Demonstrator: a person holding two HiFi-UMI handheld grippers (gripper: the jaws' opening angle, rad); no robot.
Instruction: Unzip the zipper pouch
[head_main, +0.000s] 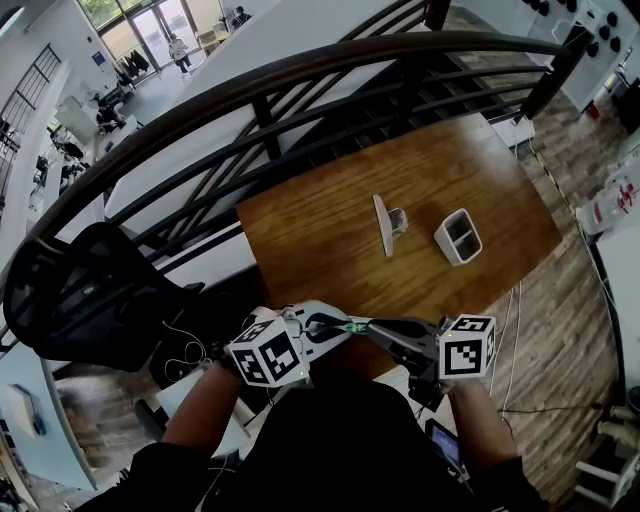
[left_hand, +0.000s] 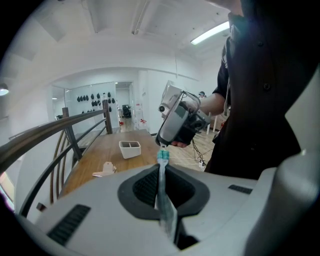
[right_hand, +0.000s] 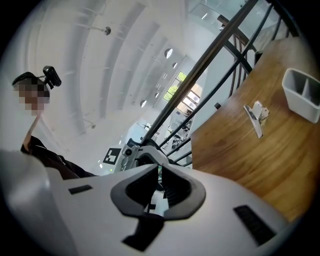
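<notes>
The zipper pouch (head_main: 349, 327) is a thin translucent strip with a teal end, held in the air in front of the person's chest, between the two grippers. My left gripper (head_main: 335, 325) is shut on the pouch (left_hand: 163, 192), which runs edge-on between its pads. My right gripper (head_main: 360, 327) faces it from the right. Its tips (left_hand: 163, 144) are closed on the small pull tab at the pouch's teal end (left_hand: 162, 156). In the right gripper view the right gripper (right_hand: 160, 175) has its pads together, with the left gripper (right_hand: 142, 155) just beyond.
A wooden table (head_main: 330, 230) lies ahead, bearing a white two-compartment holder (head_main: 458, 237) and a small white stand (head_main: 386, 224). A dark curved railing (head_main: 250, 90) runs behind the table. A black chair (head_main: 80, 290) stands at the left.
</notes>
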